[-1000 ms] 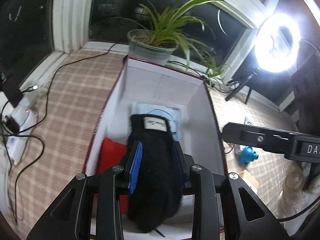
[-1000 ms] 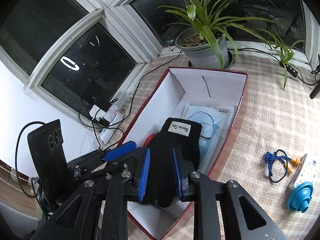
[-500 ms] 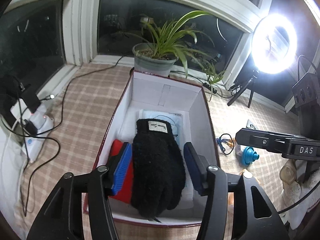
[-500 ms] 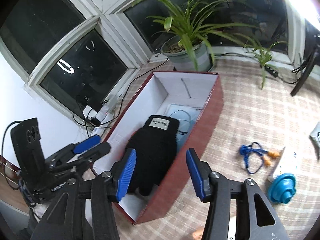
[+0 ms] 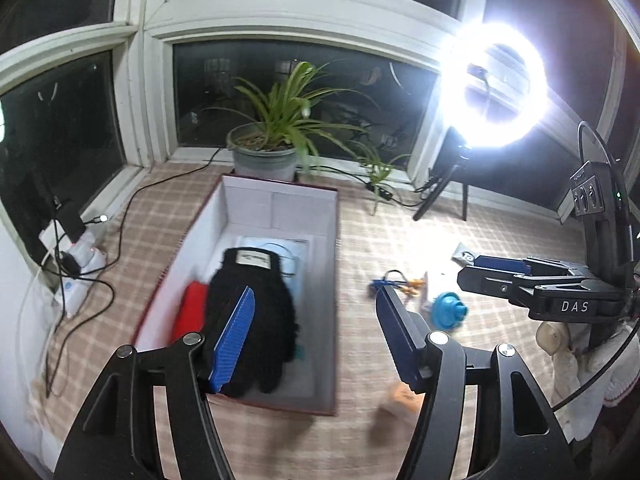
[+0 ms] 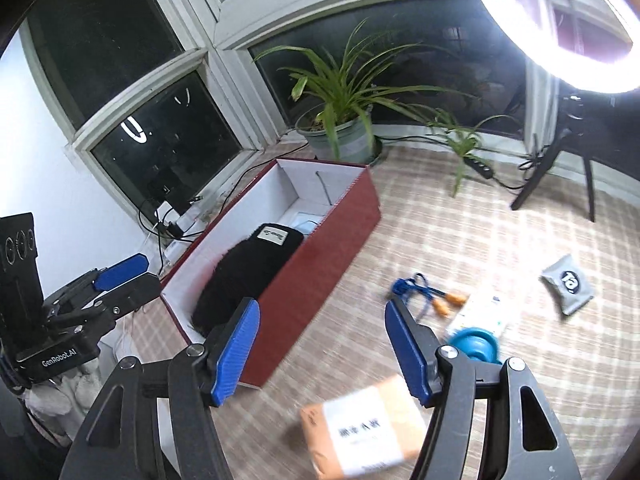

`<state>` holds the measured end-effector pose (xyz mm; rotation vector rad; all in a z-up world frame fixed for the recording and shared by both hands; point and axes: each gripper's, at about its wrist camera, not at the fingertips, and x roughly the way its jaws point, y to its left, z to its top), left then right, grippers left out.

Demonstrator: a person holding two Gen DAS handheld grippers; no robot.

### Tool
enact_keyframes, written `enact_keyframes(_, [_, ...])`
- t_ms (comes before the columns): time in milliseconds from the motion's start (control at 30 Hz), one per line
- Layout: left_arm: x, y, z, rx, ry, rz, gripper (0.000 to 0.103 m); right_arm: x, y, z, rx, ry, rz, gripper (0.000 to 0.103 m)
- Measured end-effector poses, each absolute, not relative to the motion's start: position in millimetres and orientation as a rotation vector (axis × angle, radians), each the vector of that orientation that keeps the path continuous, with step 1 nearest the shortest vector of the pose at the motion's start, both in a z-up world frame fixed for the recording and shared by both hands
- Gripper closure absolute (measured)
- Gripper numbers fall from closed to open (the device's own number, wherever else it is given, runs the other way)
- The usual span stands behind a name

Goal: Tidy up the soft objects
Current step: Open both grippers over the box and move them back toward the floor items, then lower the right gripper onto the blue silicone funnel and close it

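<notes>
A black fuzzy glove (image 5: 256, 304) with a white label lies inside the dark red box (image 5: 335, 240), on a pale blue packet (image 5: 298, 246) and beside a red item (image 5: 192, 312). It also shows in the right wrist view (image 6: 248, 268), inside the box (image 6: 320, 264). My left gripper (image 5: 316, 340) is open and empty, raised above the box's near end. My right gripper (image 6: 320, 348) is open and empty, to the right of the box above the checked cloth.
On the cloth right of the box lie blue-corded orange earplugs (image 6: 428, 296), a white packet (image 6: 484, 312), a blue round object (image 6: 476, 344), a grey pouch (image 6: 568, 284) and an orange packet (image 6: 368, 428). A potted plant (image 6: 344, 136) and ring light (image 5: 496, 84) stand behind.
Both grippers opened and let go of the black glove, which now lies in the box. Both pulled back and up; the right one swung right over the cloth.
</notes>
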<state>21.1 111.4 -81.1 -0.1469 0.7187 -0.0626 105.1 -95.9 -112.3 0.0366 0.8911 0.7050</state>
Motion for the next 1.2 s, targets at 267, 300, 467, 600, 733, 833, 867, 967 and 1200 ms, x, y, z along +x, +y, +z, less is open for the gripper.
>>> enact_keyframes(267, [0.7,67.8,-79.5,-0.181,0.718,-0.063,0.037,89.8,-180.1,-110.2,0.083,0.862,0.667,0.041])
enact_keyframes(300, [-1.4,64.5,-79.8,-0.185,0.718,-0.062,0.037,89.0,-192.3,-110.1,0.092,0.856,0.655,0.041])
enact_keyframes(467, [-9.8,44.4,-85.3,-0.225,0.729,-0.066,0.037,85.9,-262.0,-111.6,0.143,0.809,0.587,0.039])
enact_keyframes(600, [-14.4,26.3,-92.8,-0.259,0.743,-0.075,0.037,86.8,-304.2,-114.0,0.148,0.784,0.534,0.033])
enact_keyframes(733, [-14.2,5.1,-101.8,-0.272,0.764,-0.087,0.037,92.0,-331.0,-122.3,0.142,0.810,0.508,0.033])
enact_keyframes(833, [-11.1,-8.4,-108.5,-0.273,0.781,-0.090,0.037,100.0,-343.8,-128.9,0.149,0.845,0.498,0.033])
enact_keyframes(867, [-10.5,-10.9,-109.9,-0.273,0.783,-0.089,0.037,103.7,-348.7,-131.4,0.156,0.861,0.499,0.033])
enact_keyframes(967, [-5.3,-16.0,-115.0,-0.276,0.791,-0.074,0.037,112.1,-355.6,-135.2,0.163,0.883,0.507,0.033])
enact_keyframes(1200, [5.1,-10.6,-126.4,-0.303,0.807,-0.016,0.037,133.2,-333.7,-129.3,0.106,0.885,0.617,0.035])
